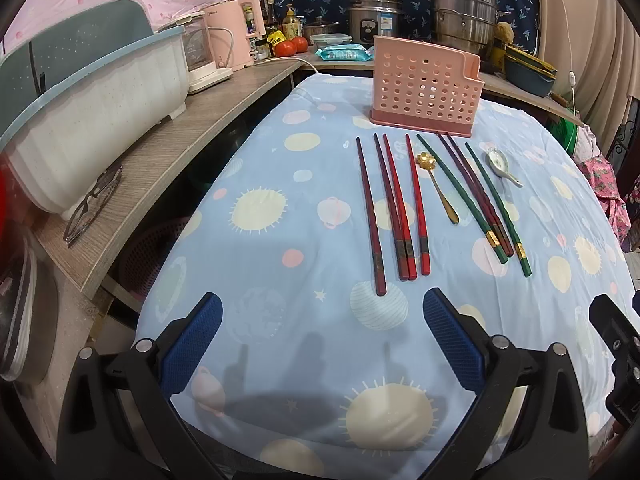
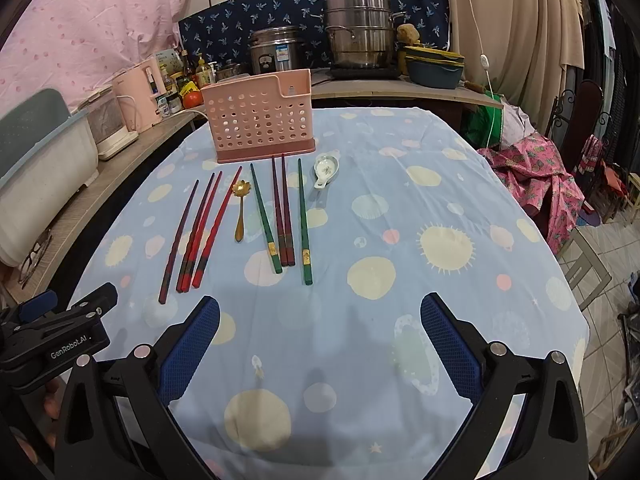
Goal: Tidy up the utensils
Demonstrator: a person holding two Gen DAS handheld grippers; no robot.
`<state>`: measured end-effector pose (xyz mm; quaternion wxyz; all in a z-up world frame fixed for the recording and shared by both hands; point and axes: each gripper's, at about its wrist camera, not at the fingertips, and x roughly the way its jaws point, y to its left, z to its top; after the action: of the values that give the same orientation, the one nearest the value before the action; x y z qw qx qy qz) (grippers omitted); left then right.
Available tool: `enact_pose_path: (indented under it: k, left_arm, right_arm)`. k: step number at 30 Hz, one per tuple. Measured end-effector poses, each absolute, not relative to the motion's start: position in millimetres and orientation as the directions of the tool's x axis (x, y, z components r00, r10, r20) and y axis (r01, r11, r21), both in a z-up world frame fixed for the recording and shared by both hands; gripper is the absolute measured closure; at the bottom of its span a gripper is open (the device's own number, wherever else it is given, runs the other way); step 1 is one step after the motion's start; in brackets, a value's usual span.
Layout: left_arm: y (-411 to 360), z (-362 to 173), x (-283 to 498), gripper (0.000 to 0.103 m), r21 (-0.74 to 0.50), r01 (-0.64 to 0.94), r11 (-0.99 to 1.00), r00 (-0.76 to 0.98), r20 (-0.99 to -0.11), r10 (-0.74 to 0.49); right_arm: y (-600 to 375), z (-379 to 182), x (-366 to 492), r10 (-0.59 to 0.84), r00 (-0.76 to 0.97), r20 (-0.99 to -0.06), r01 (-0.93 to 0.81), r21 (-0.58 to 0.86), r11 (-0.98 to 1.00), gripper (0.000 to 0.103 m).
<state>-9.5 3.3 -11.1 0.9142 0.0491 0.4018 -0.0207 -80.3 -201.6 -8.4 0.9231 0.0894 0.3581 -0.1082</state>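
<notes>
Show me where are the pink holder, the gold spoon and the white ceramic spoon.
pink holder (image 2: 262, 120), right wrist view, on its perforated front wall.
gold spoon (image 2: 241, 188), right wrist view, on its flower-shaped bowl.
white ceramic spoon (image 1: 496, 159), left wrist view, on its bowl.

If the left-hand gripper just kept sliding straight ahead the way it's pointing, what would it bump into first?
Most likely the near ends of the red chopsticks, which lie just beyond the open left gripper on the tablecloth. The pink utensil holder stands farther along that line. Height above the cloth is hard to judge, so it might pass over them.
</notes>
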Motion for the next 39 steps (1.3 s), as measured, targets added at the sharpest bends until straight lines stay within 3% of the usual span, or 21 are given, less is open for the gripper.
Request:
enact_pose_path:
  k: [25, 39]
  left_arm:
    - [4.9, -14.1, -9.6, 0.007, 0.071, 0.078, 0.994, 0.671, -0.742, 0.000]
    - [9.6, -45.3, 32.1, 0.008, 0.030, 0.075, 0.997, 0.599, -0.801, -0.021]
  right_arm:
    - [-199.9, -11.4, -82.0, -0.132, 0.717, -0.685, 0.263, 0.089, 0.961, 0.007]
    - [-218.3, -29.1, -58.7, -0.136, 0.673, -0.727, 0.295, 0.095, 0.951, 0.007]
